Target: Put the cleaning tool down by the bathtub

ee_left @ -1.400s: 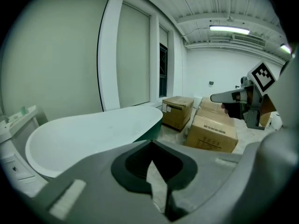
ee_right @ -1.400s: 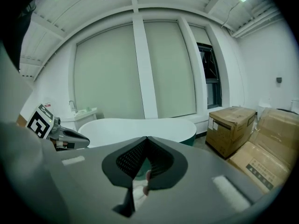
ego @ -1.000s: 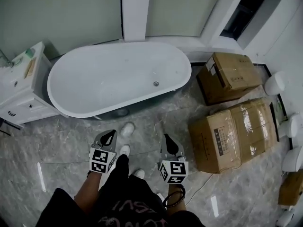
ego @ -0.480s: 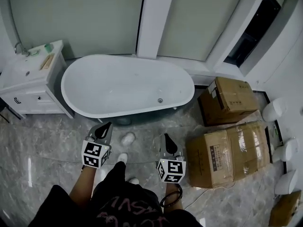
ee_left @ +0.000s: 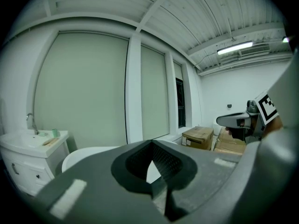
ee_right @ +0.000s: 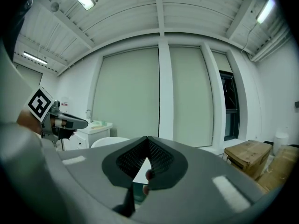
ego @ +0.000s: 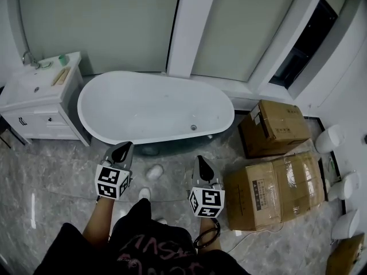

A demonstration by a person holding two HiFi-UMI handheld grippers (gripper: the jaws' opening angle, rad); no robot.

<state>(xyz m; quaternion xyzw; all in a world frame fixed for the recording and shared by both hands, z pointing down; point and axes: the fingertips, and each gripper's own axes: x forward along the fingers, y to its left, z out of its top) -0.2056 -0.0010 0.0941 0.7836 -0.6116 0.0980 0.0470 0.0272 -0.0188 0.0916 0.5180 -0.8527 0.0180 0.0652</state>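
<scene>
Cleaning tool: I take the small white object point(ego: 153, 171) on the floor point(ego: 51, 171) to be it, though it is too small to be sure. It lies just beside the near side of the bathtub point(ego: 149, 110), apart from both grippers.
Left gripper point(ego: 122, 149): the jaws are pressed together with nothing between them, and it points toward the tub.
Right gripper point(ego: 201, 162): the same, jaws together and empty.
Step in hand: the putting down seems finished. To end it well, I think the person should draw the grippers back and step away carefully, because one white shoe point(ego: 144, 193) stands near the tool and could kick it.
Surroundings: a washstand point(ego: 34, 102) stands left of the tub, and cardboard boxes point(ego: 275, 128) stand to its right.
Change in one second: the head view has lifted and shows more of the window wall. The white object keeps its place by the tub, and the grippers were already closed.
</scene>
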